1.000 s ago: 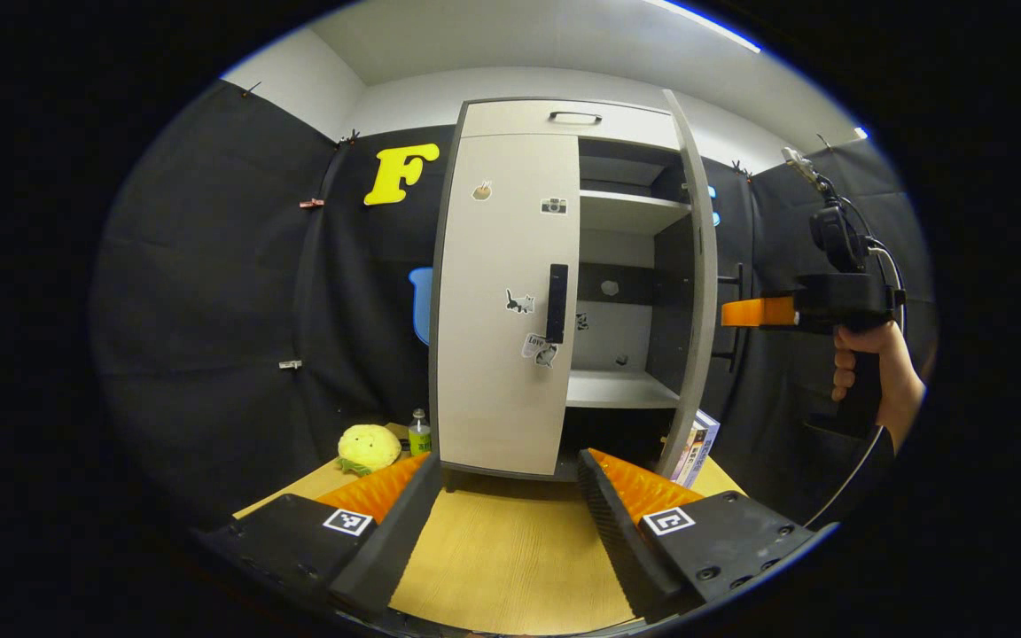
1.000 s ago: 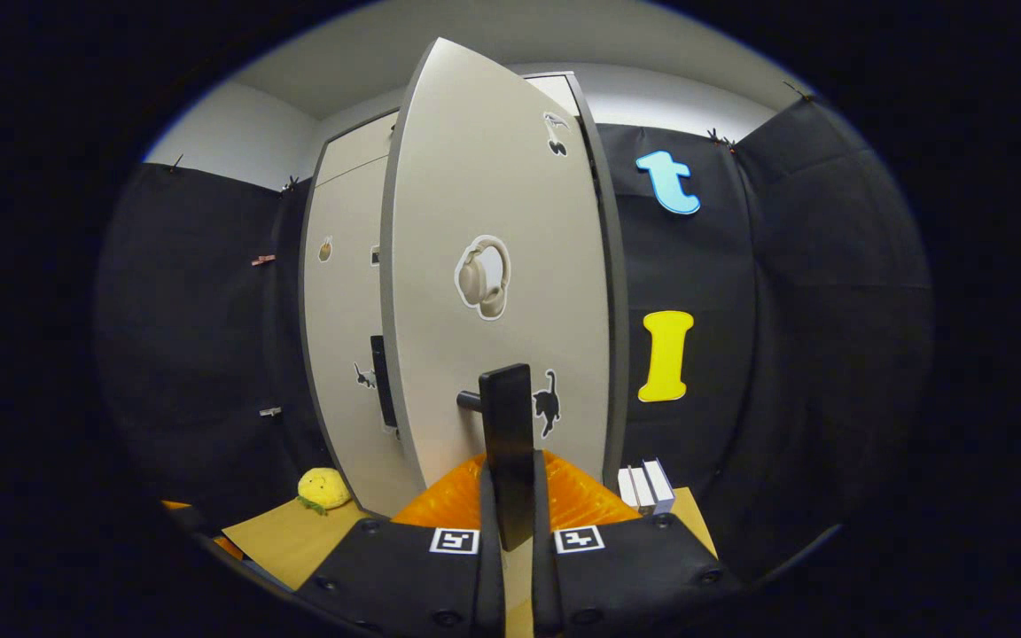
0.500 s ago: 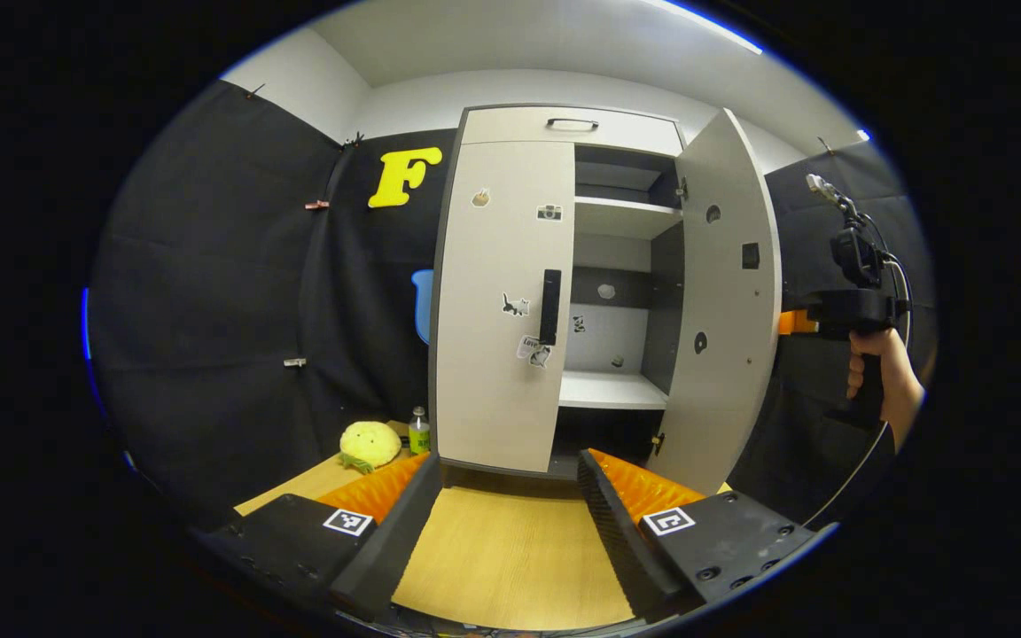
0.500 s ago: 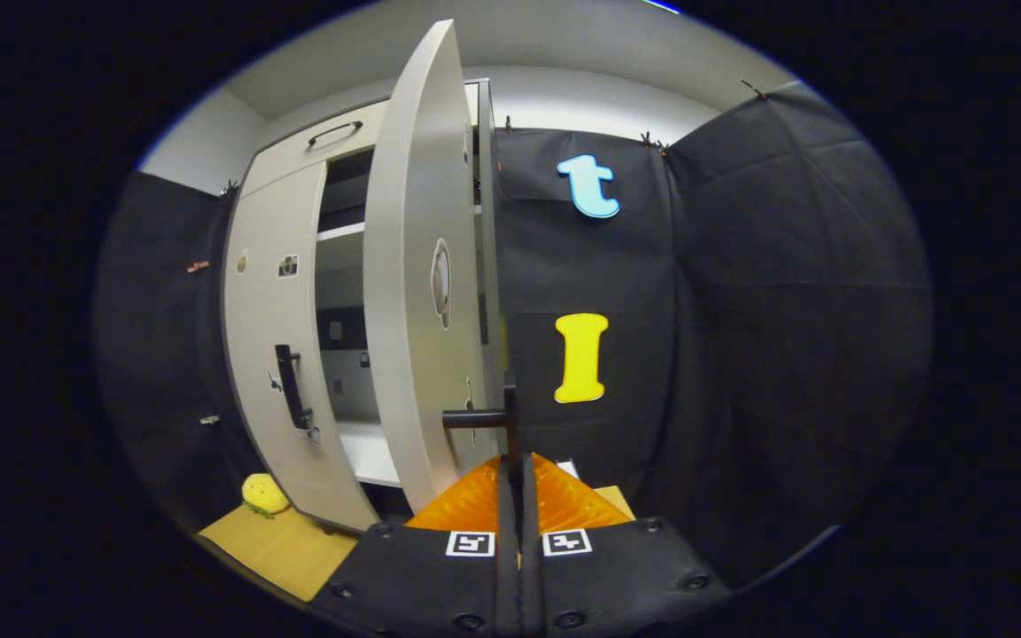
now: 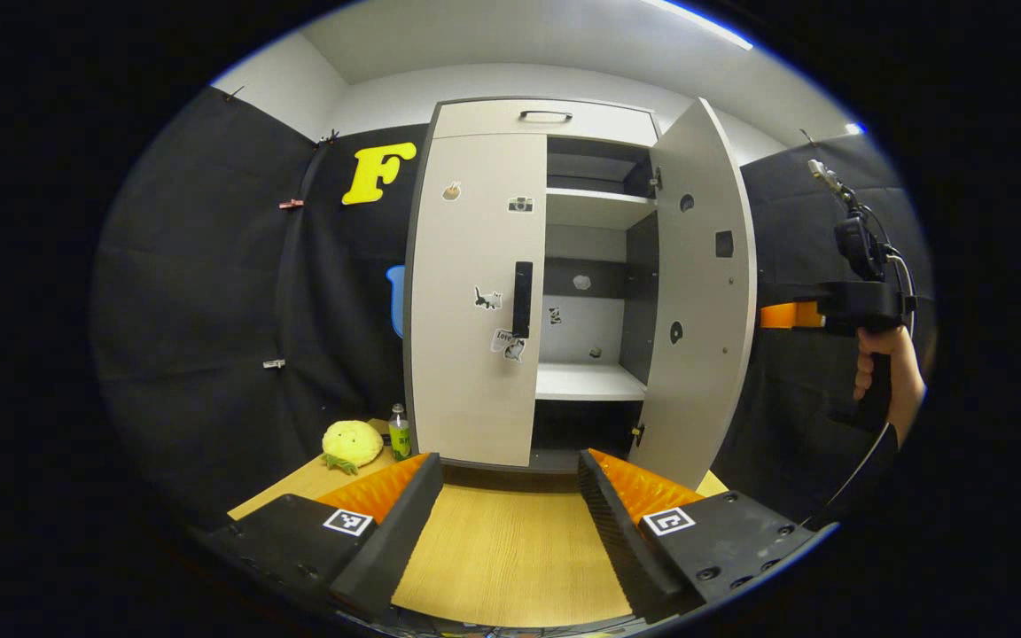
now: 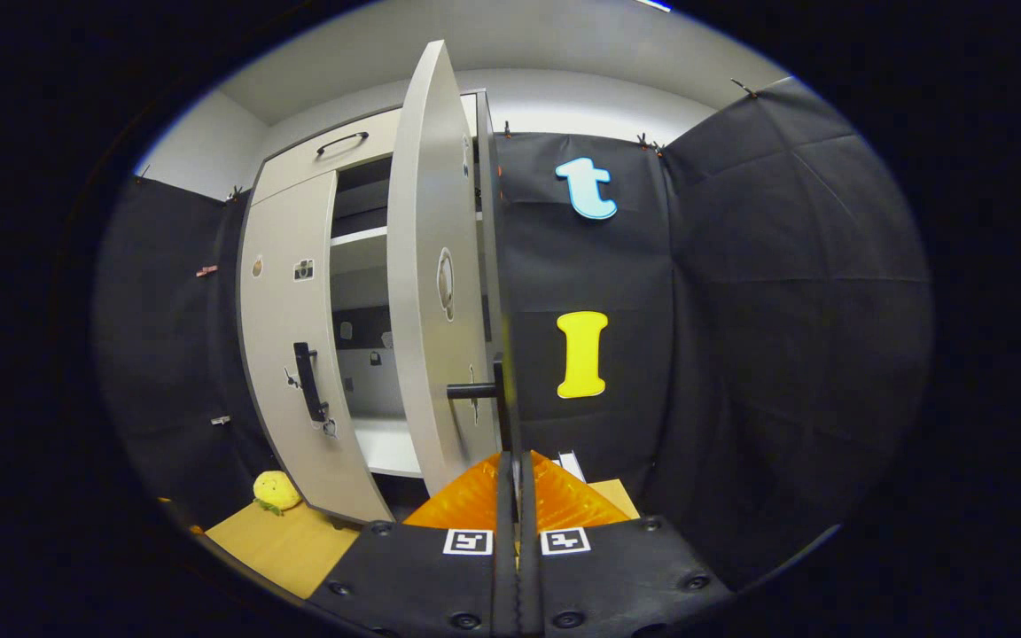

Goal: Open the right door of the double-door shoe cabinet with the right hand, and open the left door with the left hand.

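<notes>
Pale grey laminate all over this shoe cabinet (image 5: 546,120), and half the job looks done: the right door (image 5: 697,301) stands swung wide, its inner face showing at about 2 o'clock in the left gripper view. The right gripper (image 6: 515,496) has its fingers closed to a narrow slit with the right door's handle (image 6: 502,399) pinched between them, bar running up and down at 12 o'clock just past the tips.

What's left, I reckon, is the left door (image 5: 475,301), flat shut. Its handle (image 5: 522,299) is a dark vertical bar on the door's inner edge, sitting at 12 o'clock from the left gripper (image 5: 506,492), well apart from it. That gripper is spread wide and holding nothing, over the wooden tabletop (image 5: 510,549). So the left side is clearly the nearer tool, and since the bar's long axis is upright, the fingers already straddle it side to side if it goes straight ahead and up.
</notes>
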